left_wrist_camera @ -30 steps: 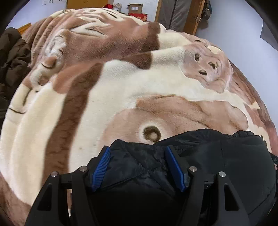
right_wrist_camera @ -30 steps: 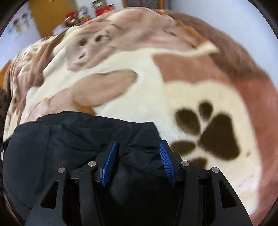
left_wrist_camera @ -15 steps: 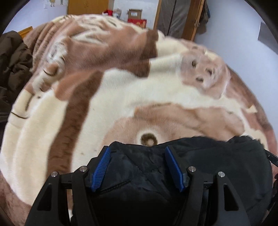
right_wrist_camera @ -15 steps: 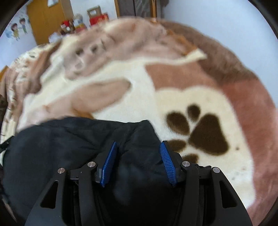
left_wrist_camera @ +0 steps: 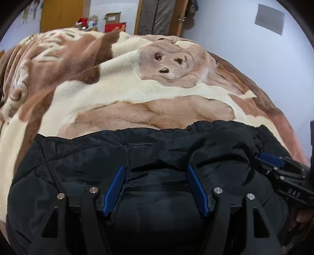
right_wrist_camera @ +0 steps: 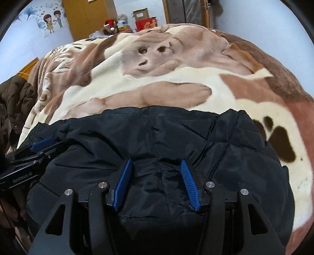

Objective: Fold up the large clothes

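Note:
A black quilted jacket lies folded on a plush blanket with a brown and cream dog print; it also shows in the right wrist view. My left gripper is open, its blue pads wide apart, resting over the jacket's near edge with fabric between the fingers. My right gripper is open the same way over the jacket's near edge. Each gripper appears at the side of the other's view, the right one and the left one.
The blanket covers a bed that falls away to the right by a pale wall. A dark brown coat lies at the left. Boxes and a wooden door stand beyond the bed.
Both grippers have moved back and up from the jacket. More of the folded jacket now lies spread in front of them. The jaws stay open.

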Demonstrator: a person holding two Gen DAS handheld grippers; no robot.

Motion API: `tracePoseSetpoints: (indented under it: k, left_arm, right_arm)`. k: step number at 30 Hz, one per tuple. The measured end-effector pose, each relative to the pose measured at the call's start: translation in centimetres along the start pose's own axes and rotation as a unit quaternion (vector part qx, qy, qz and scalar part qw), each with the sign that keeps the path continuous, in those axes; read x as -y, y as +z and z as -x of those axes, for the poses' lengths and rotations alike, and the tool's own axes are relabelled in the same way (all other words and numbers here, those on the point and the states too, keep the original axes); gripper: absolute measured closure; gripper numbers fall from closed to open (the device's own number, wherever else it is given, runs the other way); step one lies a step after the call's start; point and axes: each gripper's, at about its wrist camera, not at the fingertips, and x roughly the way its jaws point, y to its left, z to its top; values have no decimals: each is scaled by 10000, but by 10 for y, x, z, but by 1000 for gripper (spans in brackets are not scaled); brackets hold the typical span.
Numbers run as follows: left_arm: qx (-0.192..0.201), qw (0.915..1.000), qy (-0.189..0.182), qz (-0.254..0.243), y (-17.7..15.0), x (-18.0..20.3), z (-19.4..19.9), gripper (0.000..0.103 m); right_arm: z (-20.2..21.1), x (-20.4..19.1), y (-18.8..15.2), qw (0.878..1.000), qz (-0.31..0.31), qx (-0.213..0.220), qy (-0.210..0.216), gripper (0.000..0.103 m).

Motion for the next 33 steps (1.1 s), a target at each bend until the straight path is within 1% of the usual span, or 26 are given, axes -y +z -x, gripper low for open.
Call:
tracePoseSetpoints:
  k: [2, 4, 6, 8, 10, 11, 13, 15, 17, 19, 20, 22, 23, 25, 26, 27, 28, 31, 33]
  left_arm:
    - [-56, 10000, -20, 10, 2, -1, 2, 35]
    - [-25, 10000, 45, 7, 3, 0, 17, 36]
    - [174, 9998, -21, 29, -3, -3, 42, 36]
    - [406, 9992, -47, -16, -14, -5, 70, 36]
    - [485, 9987, -134, 10, -28, -3, 83, 36]
    - [414, 9990, -154, 20, -34, -2, 82, 36]
    - [172, 9998, -21, -66, -44, 4, 64, 36]
    - [165, 9998, 75, -109, -47, 6, 52, 35]
    - [115, 9999, 87, -38, -44, 4, 47, 35]
    - [55, 10000, 76, 4, -41, 4, 52, 36]
    - [56, 9999, 101, -24, -42, 4, 58, 36]
    - [193, 9998, 44, -61, -45, 3, 76, 36]
    - [269, 9996, 37, -75, -49, 1, 85, 36]
    - [317, 9993, 168, -99, -58, -5, 91, 36]
    - [246, 9994, 231, -71, -62, -9, 87, 36]
    - [151, 9997, 211, 17, -65, -14, 82, 36]
    - [73, 9998, 115, 137, -67, -17, 76, 36]
    - [67, 9997, 251, 12, -66, -11, 72, 36]
    - [47, 9997, 259, 16, -64, -10, 70, 36]
  right_arm:
    - [8, 2, 3, 10000, -72, 4, 7, 51]
    - [32, 3, 0, 9998, -95, 148, -77, 51]
    - [64, 2, -12, 9991, -7, 417, -5, 51]
    - [83, 3, -26, 9983, 107, 566, -56, 51]
    - [83, 8, -42, 9985, 175, 489, -201, 51]
    - [77, 12, -46, 9987, 182, 393, -275, 51]
    - [63, 21, -52, 9992, 119, 302, -220, 51]
    - [58, 22, -51, 9991, 174, 291, -253, 51]
    - [60, 21, -46, 9994, 112, 188, -285, 51]
    - [72, 18, -45, 9992, 140, 186, -329, 51]
    - [82, 18, -46, 9991, 119, 258, -313, 51]
    - [98, 23, -53, 9987, 89, 402, -287, 51]
    - [104, 26, -58, 9983, 86, 444, -375, 51]
    - [101, 35, -66, 9976, 95, 329, -594, 51]
    - [94, 40, -71, 9976, 61, 189, -662, 51]
    - [86, 46, -74, 9978, -2, 57, -653, 51]
    - [84, 48, -76, 9979, -22, 43, -642, 51]
    - [83, 45, -75, 9972, 34, 57, -747, 51]
    - [83, 45, -75, 9972, 7, 57, -751, 51]
